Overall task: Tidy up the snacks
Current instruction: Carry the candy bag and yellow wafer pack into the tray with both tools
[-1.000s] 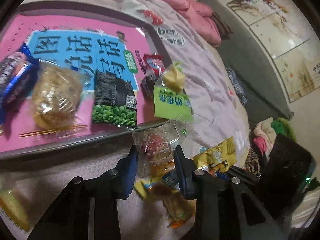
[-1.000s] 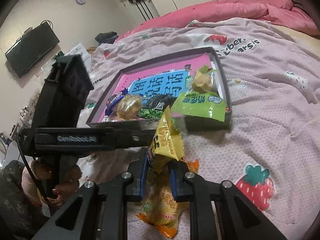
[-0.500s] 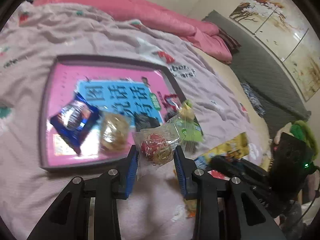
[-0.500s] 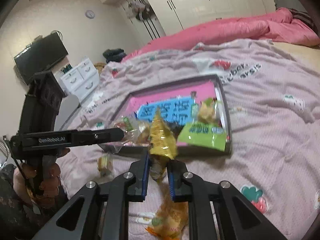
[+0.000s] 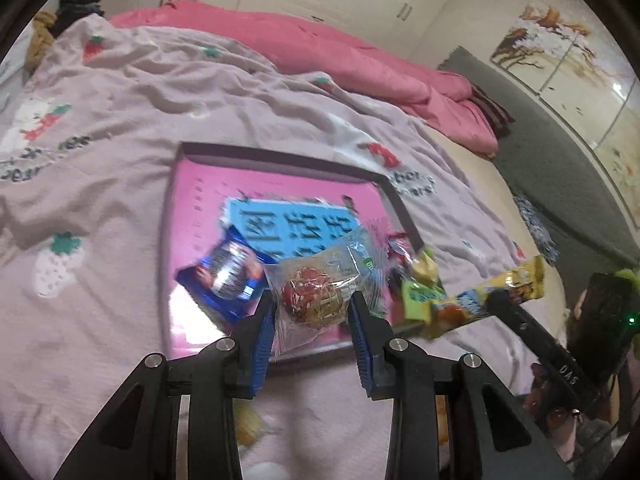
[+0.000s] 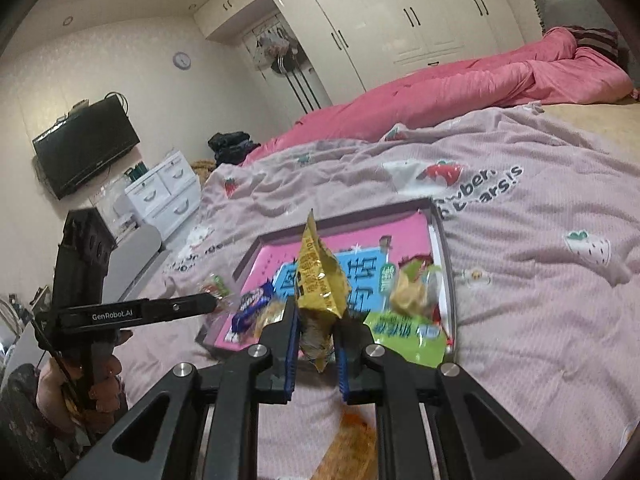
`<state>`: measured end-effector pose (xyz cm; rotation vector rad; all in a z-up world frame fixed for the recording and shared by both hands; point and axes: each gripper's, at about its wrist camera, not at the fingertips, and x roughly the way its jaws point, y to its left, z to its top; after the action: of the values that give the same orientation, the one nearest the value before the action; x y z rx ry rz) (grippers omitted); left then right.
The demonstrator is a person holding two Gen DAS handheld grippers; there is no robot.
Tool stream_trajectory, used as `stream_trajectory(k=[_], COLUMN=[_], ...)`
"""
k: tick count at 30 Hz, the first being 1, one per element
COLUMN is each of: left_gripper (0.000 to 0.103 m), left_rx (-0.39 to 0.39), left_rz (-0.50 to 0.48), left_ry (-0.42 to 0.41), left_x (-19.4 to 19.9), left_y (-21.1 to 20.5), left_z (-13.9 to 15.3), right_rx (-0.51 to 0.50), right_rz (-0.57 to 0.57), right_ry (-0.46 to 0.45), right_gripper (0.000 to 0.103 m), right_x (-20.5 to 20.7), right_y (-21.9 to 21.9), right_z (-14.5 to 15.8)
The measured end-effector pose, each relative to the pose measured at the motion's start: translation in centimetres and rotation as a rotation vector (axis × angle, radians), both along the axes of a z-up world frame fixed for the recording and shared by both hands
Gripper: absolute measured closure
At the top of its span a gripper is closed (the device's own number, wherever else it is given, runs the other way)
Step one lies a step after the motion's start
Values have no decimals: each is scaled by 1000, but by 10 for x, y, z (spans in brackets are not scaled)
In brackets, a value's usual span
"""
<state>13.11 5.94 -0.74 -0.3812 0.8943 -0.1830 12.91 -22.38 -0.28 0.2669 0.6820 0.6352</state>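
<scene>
My left gripper (image 5: 312,316) is shut on a clear packet with a red sweet (image 5: 316,296), held above the near edge of the pink tray (image 5: 192,216). My right gripper (image 6: 316,332) is shut on a yellow snack packet (image 6: 320,280), held upright above the tray's (image 6: 280,252) near edge. In the tray lie a blue packet (image 5: 224,276), a green packet (image 6: 404,332) and a pale round snack (image 6: 408,296). The right gripper with its yellow packet (image 5: 500,292) shows at the right of the left wrist view; the left gripper (image 6: 212,304) shows at the left of the right wrist view.
The tray rests on a pink-lilac strawberry bedspread (image 6: 540,280). An orange packet (image 6: 352,440) lies on the bed under the right gripper, and a yellowish snack (image 5: 248,424) under the left one. A pink duvet (image 6: 460,96) lies at the far side. White drawers (image 6: 164,192) stand left.
Both grippers have lifted up and back from the bed, each carrying its packet; the tray now looks farther away and smaller in both views.
</scene>
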Motion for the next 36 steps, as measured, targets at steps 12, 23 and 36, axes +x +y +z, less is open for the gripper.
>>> stream_trajectory(k=[12,23,36], left_gripper=[66,66,65], left_rx=[106,180,246], left_rz=[66,44,22], left_ry=[48,91,104], left_x=[7,11,13], left_y=[12,-5,-17], left_z=[-18,-33,-38], right_rx=[17,11,12], right_rz=[-11,-3,17], right_ry=[28,95,174], right_gripper=[87,87,87], right_x=[22,40,53], right_y=[0,3,10], right_z=[-9,-28,-50])
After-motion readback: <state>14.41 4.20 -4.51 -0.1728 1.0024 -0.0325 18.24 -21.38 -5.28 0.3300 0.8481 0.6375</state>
